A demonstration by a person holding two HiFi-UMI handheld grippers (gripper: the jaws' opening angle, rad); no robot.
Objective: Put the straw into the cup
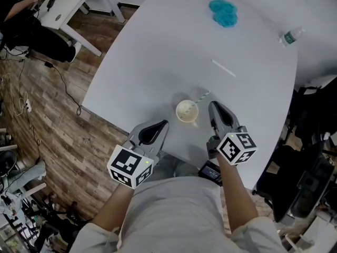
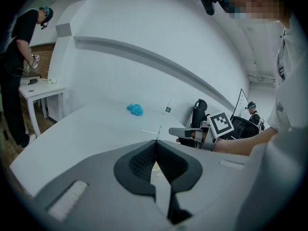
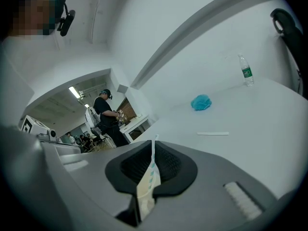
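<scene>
**1. Cup** [image 1: 186, 111]: upright on the table [image 1: 158, 51], close to its near edge, between the 2 grippers. It looks light, so I judge it easy to tip.

**2. Straw** [image 1: 202, 97]: striped. Its lower end is inside the cup and it leans far-right over the rim. I judge the task as good as done.

**3. Right gripper** [image 1: 212, 104]: jaws together, gripping nothing that shows. The tips are just beside the straw's top, and the left gripper view shows a gap between them.

**4. Left gripper** [image 1: 164, 123]: jaws together and empty, near the cup's left side, not touching it.

**5. White stick** [image 1: 224, 68]: lies loose farther off, well apart from the cup.

**Hazards**
- (a) If the right tips swing left, they could catch the leaning straw and lever it out, or pull the cup over with it.
- (b) A nudge from either gripper toward the near side could slide the cup off the edge, since there is little table there.
- (c) The straw rests only on the rim, so a jolt to the table could roll it round or drop it out.
</scene>
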